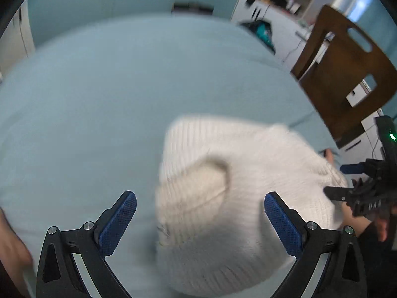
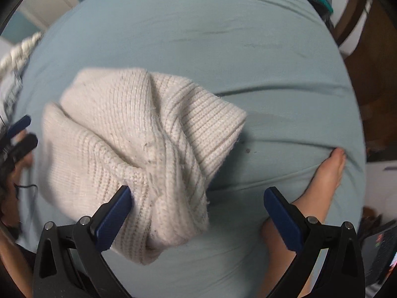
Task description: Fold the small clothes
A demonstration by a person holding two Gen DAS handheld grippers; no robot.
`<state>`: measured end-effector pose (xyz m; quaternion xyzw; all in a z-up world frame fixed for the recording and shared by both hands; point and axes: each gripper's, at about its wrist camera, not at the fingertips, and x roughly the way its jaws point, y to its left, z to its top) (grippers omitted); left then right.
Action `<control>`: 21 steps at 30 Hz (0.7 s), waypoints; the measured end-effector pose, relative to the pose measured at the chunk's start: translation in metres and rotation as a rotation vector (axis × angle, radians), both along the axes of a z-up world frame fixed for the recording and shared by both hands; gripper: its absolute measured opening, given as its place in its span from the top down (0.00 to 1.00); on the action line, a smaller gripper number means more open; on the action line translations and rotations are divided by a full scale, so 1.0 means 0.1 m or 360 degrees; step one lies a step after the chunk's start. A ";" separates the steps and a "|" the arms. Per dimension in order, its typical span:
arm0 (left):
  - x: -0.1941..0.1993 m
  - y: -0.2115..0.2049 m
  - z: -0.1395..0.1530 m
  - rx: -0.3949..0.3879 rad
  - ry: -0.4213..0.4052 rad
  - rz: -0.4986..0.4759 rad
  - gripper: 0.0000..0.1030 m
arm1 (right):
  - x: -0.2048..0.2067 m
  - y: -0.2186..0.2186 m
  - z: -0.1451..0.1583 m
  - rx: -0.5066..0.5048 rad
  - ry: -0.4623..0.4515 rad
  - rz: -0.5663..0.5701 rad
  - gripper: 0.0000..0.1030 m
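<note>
Left gripper (image 1: 200,206) fingers spread wide, right gripper (image 2: 197,202) likewise, both angled downward

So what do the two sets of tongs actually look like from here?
Both match: the left tongs and right tongs have black skeletal arms with silver screws, tipped with dark blue textured pads. In the left wrist view the right one shows a small green light.

Both grippers are showing the same build: black angular arms with triangular cut-outs, silver round screws at the joints, and blue pads with a fine dotted texture. The left gripper (image 1: 200,204) is appearing in its own camera. The right gripper (image 2: 197,200) is matching it. Seen from the left, the right tool is glowing with a small green light and showing pale lettering.
</note>
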<state>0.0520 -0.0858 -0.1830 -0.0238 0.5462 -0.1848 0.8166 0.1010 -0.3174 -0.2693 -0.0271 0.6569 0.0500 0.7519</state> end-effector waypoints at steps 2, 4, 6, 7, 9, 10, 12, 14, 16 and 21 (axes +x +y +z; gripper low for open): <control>-0.07 -0.03 -0.18 -0.0012 0.0041 -0.0026 0.00 | 0.02 0.04 -0.16 -0.0085 0.0004 0.0034 0.01; -0.09 -0.09 -0.32 -0.0100 0.0069 -0.0043 0.00 | 0.01 0.07 -0.26 -0.0122 0.0023 0.0016 0.01; -0.14 -0.14 -0.39 -0.0034 0.0041 -0.0030 0.00 | -0.02 0.06 -0.24 -0.0114 -0.0012 -0.0010 0.01; -0.15 -0.15 -0.35 -0.0022 0.0024 -0.0025 0.00 | -0.02 0.06 -0.24 -0.0105 -0.0022 -0.0008 0.01; -0.19 -0.19 -0.33 -0.0023 0.0030 -0.0014 0.00 | 0.00 0.06 -0.20 -0.0124 -0.0017 -0.0019 0.01; -0.22 -0.24 -0.34 -0.0004 0.0032 -0.0013 0.00 | 0.01 0.06 -0.18 -0.0123 0.0003 -0.0033 0.01; -0.18 -0.32 -0.30 0.0041 -0.0001 -0.0028 0.00 | 0.04 0.03 -0.12 -0.0078 0.0044 -0.0080 0.01; -0.15 -0.44 -0.27 0.0079 -0.0026 -0.0030 0.00 | 0.04 0.02 0.02 -0.0009 -0.0014 -0.0118 0.01; -0.05 -0.53 -0.27 0.0062 0.0001 -0.0020 0.00 | 0.02 0.04 0.15 0.0048 -0.0117 -0.0108 0.01; 0.08 -0.45 -0.33 0.0048 0.0027 0.0002 0.00 | -0.02 0.31 0.39 0.0183 -0.0293 0.0002 0.01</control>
